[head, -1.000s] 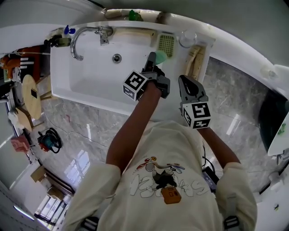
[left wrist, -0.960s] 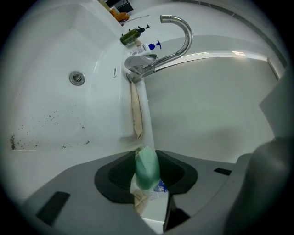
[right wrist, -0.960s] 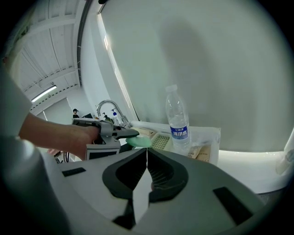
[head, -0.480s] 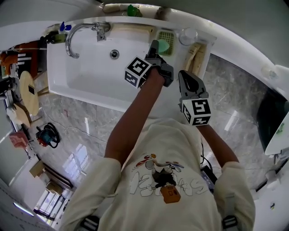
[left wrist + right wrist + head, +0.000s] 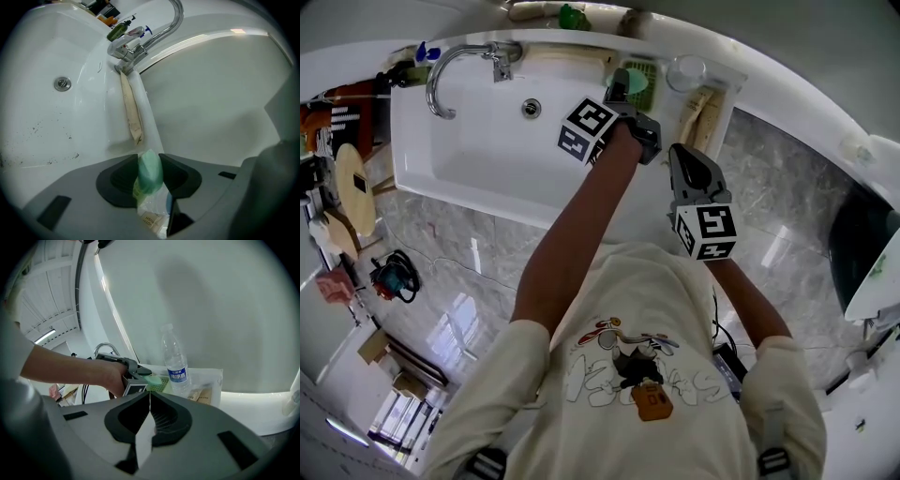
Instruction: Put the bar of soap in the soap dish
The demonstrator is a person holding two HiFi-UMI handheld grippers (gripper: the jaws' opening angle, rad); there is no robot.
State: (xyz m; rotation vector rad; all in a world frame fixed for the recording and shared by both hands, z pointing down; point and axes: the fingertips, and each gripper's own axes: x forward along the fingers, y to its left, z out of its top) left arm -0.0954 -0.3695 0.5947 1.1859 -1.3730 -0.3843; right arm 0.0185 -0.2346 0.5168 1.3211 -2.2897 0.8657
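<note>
A pale green bar of soap (image 5: 638,84) is clamped between the jaws of my left gripper (image 5: 623,86), which is shut on it. It hangs right over the green slotted soap dish (image 5: 651,69) on the sink's back ledge. In the left gripper view the soap (image 5: 150,169) stands upright between the dark pads, with a bit of the dish and a plastic wrapper under it. My right gripper (image 5: 682,161) is held back at the sink's front right, shut with nothing in it. Its view shows the soap (image 5: 153,379) over the dish (image 5: 162,383).
A water bottle (image 5: 174,361) stands just right of the dish, with bagged packets (image 5: 704,111) beside it. The white sink basin (image 5: 478,141) has a chrome faucet (image 5: 455,66) and a drain (image 5: 531,109). A beige cloth (image 5: 131,110) lies on the ledge.
My left gripper has carried the soap away from me, from over the basin's right side to above the soap dish. The right gripper has hardly moved.
</note>
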